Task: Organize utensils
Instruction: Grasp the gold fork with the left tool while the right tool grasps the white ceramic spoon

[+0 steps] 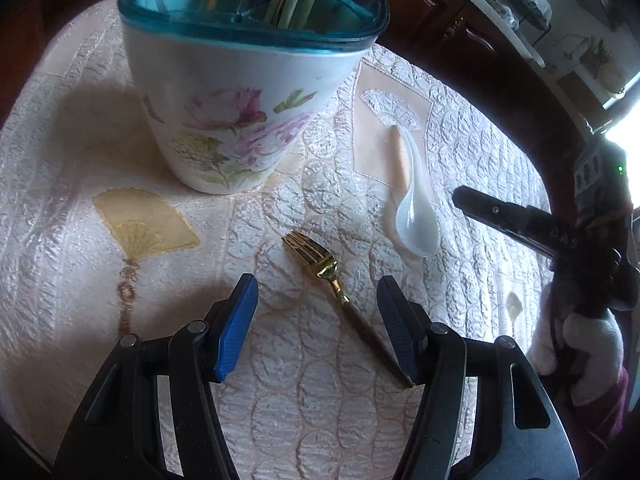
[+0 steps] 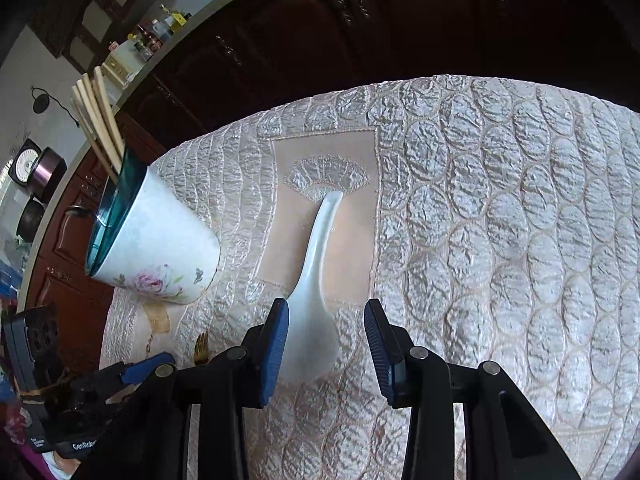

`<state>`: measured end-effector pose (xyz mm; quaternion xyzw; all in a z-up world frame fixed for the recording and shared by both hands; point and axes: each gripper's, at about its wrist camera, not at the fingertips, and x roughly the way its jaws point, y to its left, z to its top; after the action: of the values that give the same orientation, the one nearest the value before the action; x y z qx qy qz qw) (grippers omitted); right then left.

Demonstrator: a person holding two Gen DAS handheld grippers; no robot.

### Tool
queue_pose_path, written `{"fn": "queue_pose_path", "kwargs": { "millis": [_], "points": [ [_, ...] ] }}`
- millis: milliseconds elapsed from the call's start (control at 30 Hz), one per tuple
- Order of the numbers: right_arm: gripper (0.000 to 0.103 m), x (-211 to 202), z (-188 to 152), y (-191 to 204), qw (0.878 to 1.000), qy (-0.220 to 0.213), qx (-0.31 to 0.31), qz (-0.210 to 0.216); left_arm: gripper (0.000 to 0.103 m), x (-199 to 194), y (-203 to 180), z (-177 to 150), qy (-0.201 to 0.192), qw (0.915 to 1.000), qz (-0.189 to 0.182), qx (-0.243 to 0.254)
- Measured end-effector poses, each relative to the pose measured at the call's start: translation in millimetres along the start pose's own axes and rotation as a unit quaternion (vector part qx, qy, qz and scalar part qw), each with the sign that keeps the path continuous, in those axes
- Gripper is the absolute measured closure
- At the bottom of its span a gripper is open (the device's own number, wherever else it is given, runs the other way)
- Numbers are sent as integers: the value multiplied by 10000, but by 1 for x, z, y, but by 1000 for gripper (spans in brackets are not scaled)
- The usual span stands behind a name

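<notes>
A gold fork (image 1: 325, 276) with a dark handle lies on the quilted tablecloth (image 1: 280, 400). My left gripper (image 1: 316, 292) hangs open over it, the handle running beside the right fingertip. A white ceramic spoon (image 2: 314, 280) lies nearby, its bowl between the open jaws of my right gripper (image 2: 326, 316), which touch nothing. The same spoon (image 1: 410, 204) shows right of the fork in the left wrist view. A floral holder (image 1: 236, 92) with a teal rim stands behind, several chopsticks (image 2: 98, 120) sticking out of it.
The right gripper (image 1: 516, 220) and a gloved hand (image 1: 580, 344) show at the right edge in the left wrist view. Dark wooden cabinets (image 2: 360, 32) stand beyond the table edge. A counter with bottles (image 2: 152, 36) is at the far left.
</notes>
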<state>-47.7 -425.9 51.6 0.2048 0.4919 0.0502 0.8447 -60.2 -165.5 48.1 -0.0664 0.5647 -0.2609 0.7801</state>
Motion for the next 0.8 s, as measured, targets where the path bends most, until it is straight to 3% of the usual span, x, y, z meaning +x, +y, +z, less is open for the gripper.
{"fn": "queue_pose_path", "kwargs": {
  "millis": [333, 400, 533, 600, 800],
  "points": [
    [66, 38, 48, -15, 9993, 170, 106, 328, 43, 20, -2, 11, 80, 9998, -96, -153],
    [67, 51, 59, -16, 9988, 240, 154, 407, 49, 23, -2, 14, 80, 9998, -105, -177],
    [85, 71, 74, -9, 9983, 302, 99, 498, 60, 26, -2, 18, 72, 9998, -34, -169],
    [87, 74, 78, -6, 9982, 281, 102, 521, 77, 28, -1, 19, 69, 9999, 64, -123],
    [90, 39, 64, 9, 9989, -62, -78, 468, 83, 20, 0, 16, 23, 10000, -26, 16]
  ]
}}
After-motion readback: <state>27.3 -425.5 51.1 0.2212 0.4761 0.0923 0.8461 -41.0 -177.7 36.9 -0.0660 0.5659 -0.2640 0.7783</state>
